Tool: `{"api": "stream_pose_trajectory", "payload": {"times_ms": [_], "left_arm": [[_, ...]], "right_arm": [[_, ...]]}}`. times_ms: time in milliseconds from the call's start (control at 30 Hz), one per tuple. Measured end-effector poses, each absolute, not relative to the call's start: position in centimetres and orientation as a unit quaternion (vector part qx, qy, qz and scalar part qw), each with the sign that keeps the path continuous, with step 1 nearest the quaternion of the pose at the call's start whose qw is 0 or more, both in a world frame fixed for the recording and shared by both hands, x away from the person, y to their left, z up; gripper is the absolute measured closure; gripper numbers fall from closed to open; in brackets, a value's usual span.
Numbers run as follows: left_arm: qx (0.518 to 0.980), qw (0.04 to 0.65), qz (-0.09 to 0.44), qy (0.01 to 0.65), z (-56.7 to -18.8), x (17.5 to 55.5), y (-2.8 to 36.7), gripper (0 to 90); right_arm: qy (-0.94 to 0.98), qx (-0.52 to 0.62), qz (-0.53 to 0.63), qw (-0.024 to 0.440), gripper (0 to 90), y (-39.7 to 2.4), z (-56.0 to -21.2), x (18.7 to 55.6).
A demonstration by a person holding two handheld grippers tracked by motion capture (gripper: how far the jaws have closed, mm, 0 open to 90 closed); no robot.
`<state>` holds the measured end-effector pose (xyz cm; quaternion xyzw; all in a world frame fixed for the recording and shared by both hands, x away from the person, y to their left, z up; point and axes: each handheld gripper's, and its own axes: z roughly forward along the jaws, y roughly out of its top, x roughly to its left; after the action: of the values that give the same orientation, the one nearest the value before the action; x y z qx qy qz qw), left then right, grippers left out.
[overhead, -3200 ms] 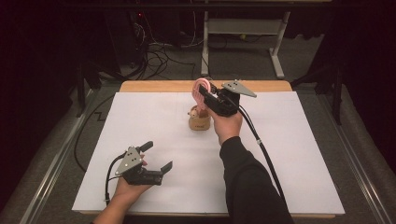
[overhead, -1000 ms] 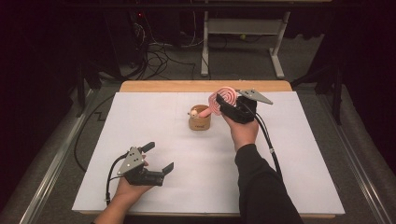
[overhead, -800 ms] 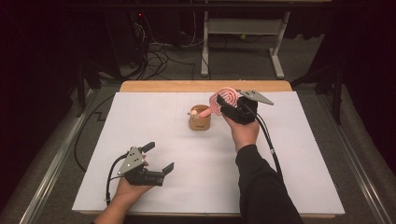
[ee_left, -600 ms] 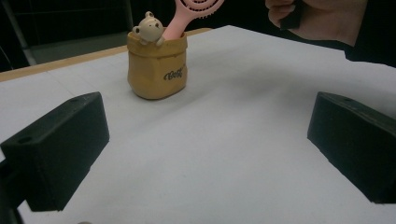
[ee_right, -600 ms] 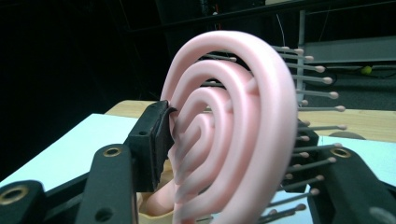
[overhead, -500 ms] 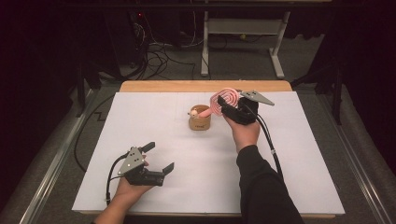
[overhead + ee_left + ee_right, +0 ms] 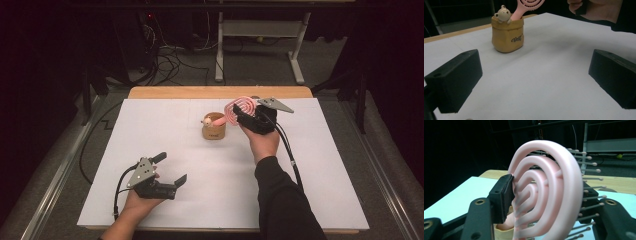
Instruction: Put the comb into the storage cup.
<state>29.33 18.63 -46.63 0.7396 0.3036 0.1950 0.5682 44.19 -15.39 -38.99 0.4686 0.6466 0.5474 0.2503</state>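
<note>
The right gripper [image 7: 246, 114] has just been opening its jaws around the pink hairbrush [image 7: 240, 107], whose handle now stands in the brown pot [image 7: 213, 131] near the worktop's far edge, so release seems underway.

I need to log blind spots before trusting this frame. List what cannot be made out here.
- Pink plastic hairbrush handle end: hidden inside the tan bag-shaped ceramic holder in the left gripper view.
- Right tool: whether its pads still press the brush head is unclear in the right gripper view, which is blurred this close.
- Holder lettering: too small in the high view.
</note>
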Motion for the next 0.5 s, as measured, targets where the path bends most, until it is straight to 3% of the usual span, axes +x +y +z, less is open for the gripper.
{"api": "stream_pose_trajectory", "payload": {"times_ms": [500], "left_arm": [[0.741,0.567,0.195,0.302,-46.64,29.33,18.56,0.0]], "right_arm": [[0.654,0.458,0.547,0.252,35.5,-15.4,-38.81,44.03]]}}
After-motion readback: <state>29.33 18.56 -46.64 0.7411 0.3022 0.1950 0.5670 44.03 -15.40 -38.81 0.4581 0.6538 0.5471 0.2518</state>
